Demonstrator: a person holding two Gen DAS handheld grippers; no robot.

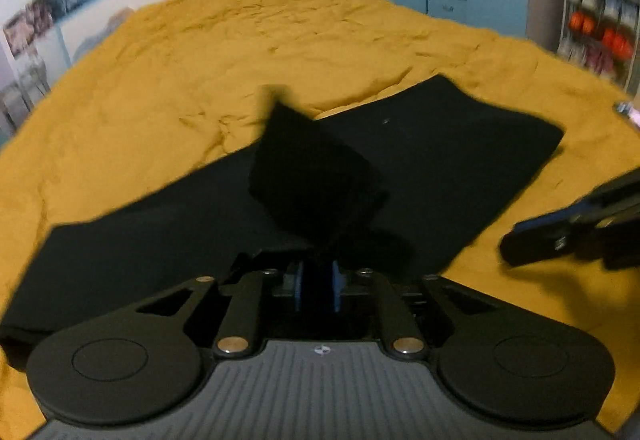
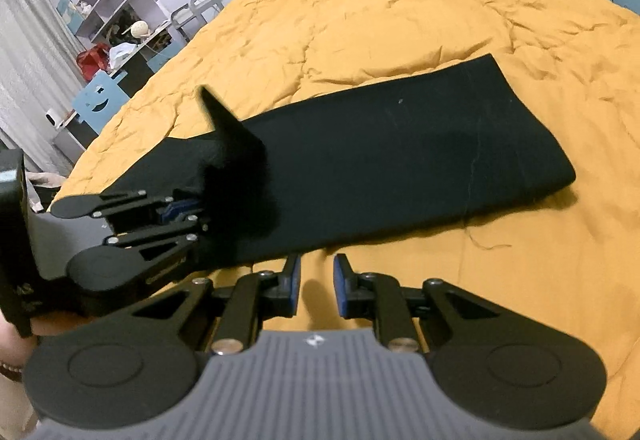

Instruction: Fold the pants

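One pair of black pants (image 2: 392,160) lies flat on the yellow bed cover (image 2: 400,8), already folded into a long strip. The end nearest the left gripper (image 1: 318,286) is lifted off the bed in a loose bunch. That bunch sits between the blue pads (image 1: 335,288) of the left gripper, and the pads look pressed on the cloth, so the gripper is clamped on the pants.

The right gripper (image 2: 316,286) hangs just beside the near edge of the pants. Its fingers (image 2: 294,280) stand a little apart with only yellow cover showing between them, so it holds nothing.

The step in hand looks like the fold that brings one end of the strip over the other. Next, the left gripper would need to carry its end across to the far end, lay it down with the edges lined up, and only then let go.
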